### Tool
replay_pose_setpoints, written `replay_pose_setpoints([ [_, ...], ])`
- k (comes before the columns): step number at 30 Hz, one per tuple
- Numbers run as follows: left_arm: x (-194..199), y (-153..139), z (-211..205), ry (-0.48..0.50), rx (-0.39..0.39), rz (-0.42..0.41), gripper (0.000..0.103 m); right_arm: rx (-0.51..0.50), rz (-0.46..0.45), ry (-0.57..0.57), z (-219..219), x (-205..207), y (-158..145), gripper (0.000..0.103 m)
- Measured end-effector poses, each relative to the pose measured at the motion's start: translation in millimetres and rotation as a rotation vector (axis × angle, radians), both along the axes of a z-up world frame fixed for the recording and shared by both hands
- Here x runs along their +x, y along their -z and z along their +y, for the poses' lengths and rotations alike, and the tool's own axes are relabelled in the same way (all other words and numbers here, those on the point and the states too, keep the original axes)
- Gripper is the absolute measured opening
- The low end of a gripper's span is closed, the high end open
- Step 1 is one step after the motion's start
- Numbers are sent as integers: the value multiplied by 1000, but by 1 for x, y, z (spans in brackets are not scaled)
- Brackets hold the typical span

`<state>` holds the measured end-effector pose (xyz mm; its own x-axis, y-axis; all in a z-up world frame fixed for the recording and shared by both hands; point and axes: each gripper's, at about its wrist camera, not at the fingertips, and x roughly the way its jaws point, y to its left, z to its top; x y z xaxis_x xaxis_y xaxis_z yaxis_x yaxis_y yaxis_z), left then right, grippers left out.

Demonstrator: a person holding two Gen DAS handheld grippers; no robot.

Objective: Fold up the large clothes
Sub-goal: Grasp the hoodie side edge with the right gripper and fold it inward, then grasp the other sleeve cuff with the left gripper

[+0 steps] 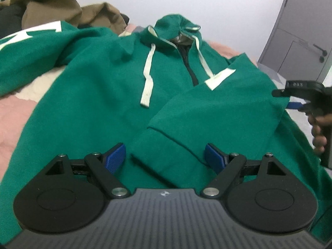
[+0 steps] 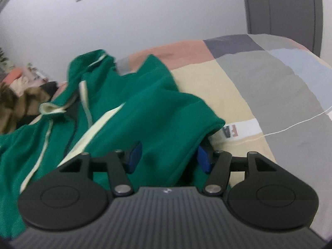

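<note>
- Pale walls and a grey door (image 1: 298,31) frame a bed (image 2: 238,87) with a patchwork cover in pink, cream and grey; a brown garment (image 1: 62,6) lies heaped at the far side.
- Spread front-up across the bed is the green hoodie (image 1: 93,78), its hood (image 1: 176,27) toward the wall and its white drawstrings (image 1: 148,70) loose on the chest.
- 1 sleeve (image 1: 217,112) is already laid diagonally over the chest, its cuff (image 1: 166,155) near the hem; the other sleeve (image 1: 31,47), with white lettering, still sprawls outward on the other side.
- Jaws of the left gripper (image 1: 165,157) stand wide, with the cuff between the blue pads (image 1: 116,155) but not pinched.
- Jaws of the right gripper (image 2: 168,155) stand about half apart; a fold of the sleeve lies between them, and the pads do not appear to press it. The view is blurred, so contact is uncertain.
- The person's right hand (image 1: 317,132) grips that tool at the sleeve's outer edge.
- Judged step: settling the folded sleeve flat before the next fold.
- To do it well, draw both tools away low and straight so the fleece does not drag; check that the cuff lies square and the shoulder fold is crisp.
- Thick fleece tends to spring back, so a light press along the crease should help.
- Then match the sprawled sleeve to it for an even width.
</note>
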<state>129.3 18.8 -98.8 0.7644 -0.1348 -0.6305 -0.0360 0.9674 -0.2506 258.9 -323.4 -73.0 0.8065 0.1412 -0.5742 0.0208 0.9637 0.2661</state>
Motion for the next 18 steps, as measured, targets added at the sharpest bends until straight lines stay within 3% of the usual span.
replay_pose_setpoints([
  [10, -18, -34, 24, -66, -11, -113, 87, -74, -116, -179, 54, -65, -41, 58],
  [18, -9, -53, 79, -196, -4, -156, 86, -94, -107, -345, 110, -81, -37, 58],
])
